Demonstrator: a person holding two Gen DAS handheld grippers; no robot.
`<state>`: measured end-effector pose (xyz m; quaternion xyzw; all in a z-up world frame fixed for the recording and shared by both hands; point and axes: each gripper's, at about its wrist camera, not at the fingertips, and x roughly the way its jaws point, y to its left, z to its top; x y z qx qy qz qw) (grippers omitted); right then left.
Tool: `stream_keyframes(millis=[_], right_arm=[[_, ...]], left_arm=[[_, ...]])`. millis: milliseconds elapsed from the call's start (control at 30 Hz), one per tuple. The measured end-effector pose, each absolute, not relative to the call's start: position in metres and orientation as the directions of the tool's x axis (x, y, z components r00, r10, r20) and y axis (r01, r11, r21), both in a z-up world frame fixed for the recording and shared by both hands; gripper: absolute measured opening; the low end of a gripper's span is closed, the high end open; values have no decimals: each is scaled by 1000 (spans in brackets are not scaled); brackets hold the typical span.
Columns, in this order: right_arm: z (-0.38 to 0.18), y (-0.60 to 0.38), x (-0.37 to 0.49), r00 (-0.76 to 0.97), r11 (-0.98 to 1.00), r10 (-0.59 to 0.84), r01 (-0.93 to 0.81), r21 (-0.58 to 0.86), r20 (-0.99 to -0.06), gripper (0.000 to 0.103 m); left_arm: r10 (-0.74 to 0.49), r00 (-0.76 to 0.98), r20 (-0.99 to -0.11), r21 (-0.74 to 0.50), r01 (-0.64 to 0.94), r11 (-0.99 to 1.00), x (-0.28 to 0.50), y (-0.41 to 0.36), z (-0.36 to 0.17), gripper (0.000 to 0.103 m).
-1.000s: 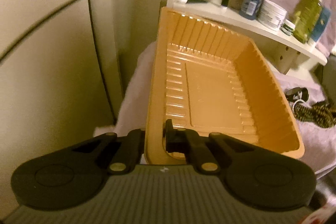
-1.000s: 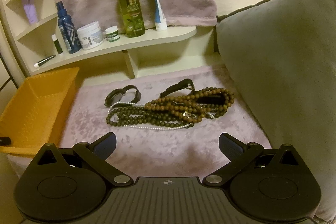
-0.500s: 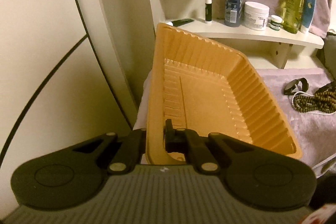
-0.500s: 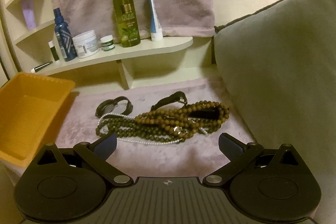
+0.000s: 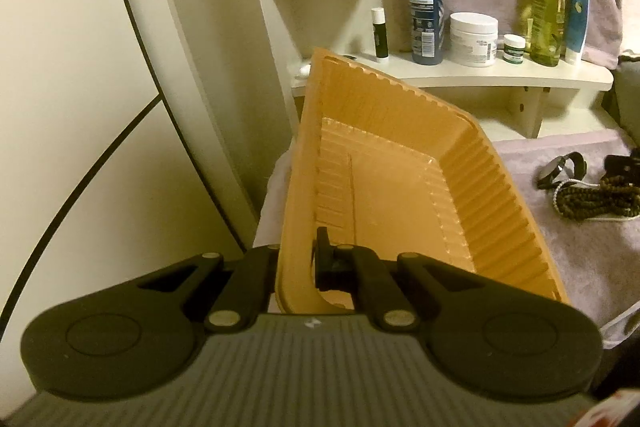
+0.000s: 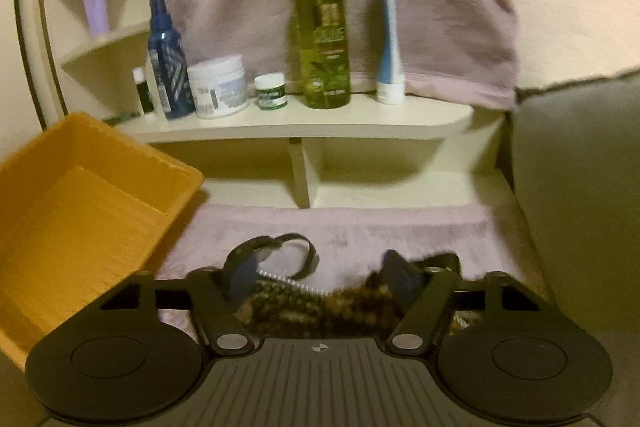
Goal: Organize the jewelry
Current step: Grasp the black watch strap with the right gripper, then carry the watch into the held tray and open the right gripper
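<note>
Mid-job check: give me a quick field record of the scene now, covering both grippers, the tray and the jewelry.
left gripper: shut on orange tray wall, tray tilted
right gripper: fingers just been closing, beaded necklaces between them, grip not confirmed
tray contents: nothing visible
jewelry: necklaces and dark bracelet on the pink cloth

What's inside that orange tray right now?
Nothing that shows: the orange tray has a bare ribbed floor in both views. The left gripper, clamped on its rim, hides the near corner. The bead necklaces lie outside it on the pink cloth.
</note>
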<state>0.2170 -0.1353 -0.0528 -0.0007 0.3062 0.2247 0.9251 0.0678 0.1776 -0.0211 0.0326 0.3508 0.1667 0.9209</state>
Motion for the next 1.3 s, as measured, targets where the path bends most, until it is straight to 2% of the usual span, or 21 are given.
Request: stream_keyframes(millis=[233, 367, 433, 500, 1000, 1133, 1300], right_arm=[[-75, -114, 252, 656, 891, 403, -442, 108, -639, 37], [-86, -104, 265, 639, 896, 376, -434, 89, -671, 30], [-90, -103, 270, 627, 898, 378, -428, 104, -681, 15], [-88, -101, 269, 636, 900, 374, -426, 97, -675, 9], [-37, -97, 244, 749, 896, 422, -432, 106, -511, 8], [-16, -92, 234, 740, 873, 474, -466, 144, -477, 8], [6, -73, 218, 649, 786, 612, -565, 252, -453, 8]], left_arm=[[326, 694, -641, 173, -284, 943, 68, 179, -21, 3], [328, 692, -643, 170, -288, 942, 67, 178, -20, 3], [325, 692, -645, 169, -285, 943, 67, 178, -20, 3], [323, 692, -645, 168, -284, 944, 67, 178, -20, 3], [317, 691, -650, 162, -282, 946, 68, 181, -22, 3], [315, 692, -650, 160, -281, 946, 68, 181, -22, 3], [309, 694, -650, 155, -277, 948, 67, 181, -22, 3]])
